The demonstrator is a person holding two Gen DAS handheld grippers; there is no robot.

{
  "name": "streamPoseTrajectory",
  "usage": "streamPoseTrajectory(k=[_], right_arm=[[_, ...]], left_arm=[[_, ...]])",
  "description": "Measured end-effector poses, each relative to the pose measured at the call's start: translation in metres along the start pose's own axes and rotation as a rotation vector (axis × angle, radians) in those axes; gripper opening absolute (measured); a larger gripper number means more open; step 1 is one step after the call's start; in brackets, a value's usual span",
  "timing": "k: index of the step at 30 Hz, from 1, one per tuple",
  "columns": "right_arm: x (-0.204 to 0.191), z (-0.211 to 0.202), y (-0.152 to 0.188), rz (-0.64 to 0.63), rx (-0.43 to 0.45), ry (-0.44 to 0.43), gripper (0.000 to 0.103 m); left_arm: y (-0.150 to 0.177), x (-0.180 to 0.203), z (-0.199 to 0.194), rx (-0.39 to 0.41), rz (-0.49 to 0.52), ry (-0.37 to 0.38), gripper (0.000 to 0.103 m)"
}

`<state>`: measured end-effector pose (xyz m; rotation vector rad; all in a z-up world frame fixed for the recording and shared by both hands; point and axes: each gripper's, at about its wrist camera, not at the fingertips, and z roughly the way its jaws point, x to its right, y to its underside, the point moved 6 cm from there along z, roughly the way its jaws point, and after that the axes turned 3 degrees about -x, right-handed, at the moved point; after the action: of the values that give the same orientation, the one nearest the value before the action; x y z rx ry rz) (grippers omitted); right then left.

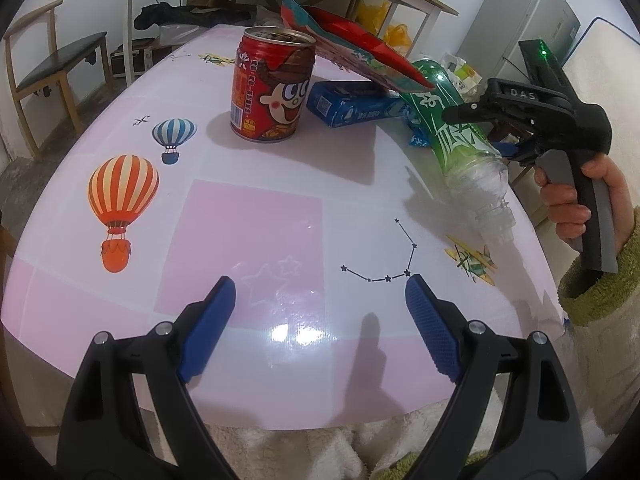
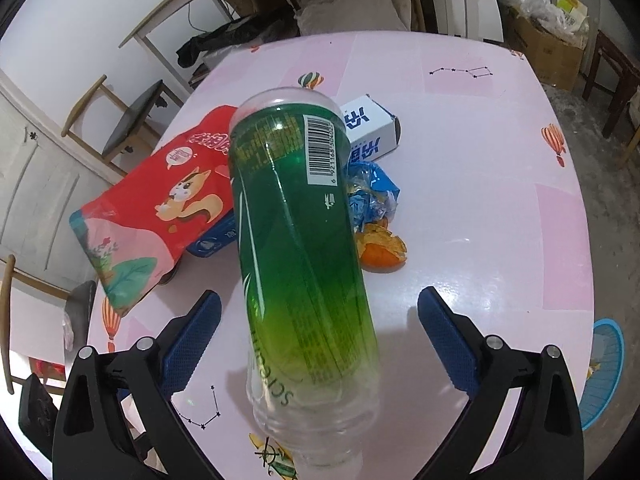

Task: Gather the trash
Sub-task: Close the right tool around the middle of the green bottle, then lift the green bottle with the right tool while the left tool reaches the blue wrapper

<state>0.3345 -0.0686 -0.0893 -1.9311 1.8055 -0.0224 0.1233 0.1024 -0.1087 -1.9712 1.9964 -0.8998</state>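
1. Left wrist view: left tongs (image 1: 320, 300) are hovering wide open over the table (image 1: 248, 232), gripping nothing. Red can (image 1: 272, 84) is standing ahead of them; green bottle (image 1: 460, 140) is lying ahead-right, beside the right tongs (image 1: 520, 120).
2. Right wrist view: right tongs (image 2: 320, 316) are spread wide, bottle (image 2: 304, 240) lying between the pads, not pinched. Red snack bag (image 2: 160, 200), blue wrapper (image 2: 372, 188), orange peel (image 2: 380, 248) are lying beyond.
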Motion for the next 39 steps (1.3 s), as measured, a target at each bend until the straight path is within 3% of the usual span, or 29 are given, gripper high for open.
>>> streamPoseTrajectory(k=[15,18,27,39], right_arm=[[0.001,0.015,0.001,0.007,-0.042,0.002,0.071],[0.000,0.015,0.001,0.014,-0.042,-0.004,0.060],[0.009,0.008,0.007,0.056,-0.013,0.002,0.059],[0.050,-0.014,0.033,0.210,0.039,-0.022,0.059]], left_arm=[[-0.003,0.003,0.003,-0.002,0.005,0.008,0.083],[-0.003,0.003,0.003,-0.002,0.007,0.008,0.083],[-0.004,0.002,0.003,-0.003,0.005,0.006,0.083],[-0.002,0.002,0.003,0.002,0.004,0.006,0.083]])
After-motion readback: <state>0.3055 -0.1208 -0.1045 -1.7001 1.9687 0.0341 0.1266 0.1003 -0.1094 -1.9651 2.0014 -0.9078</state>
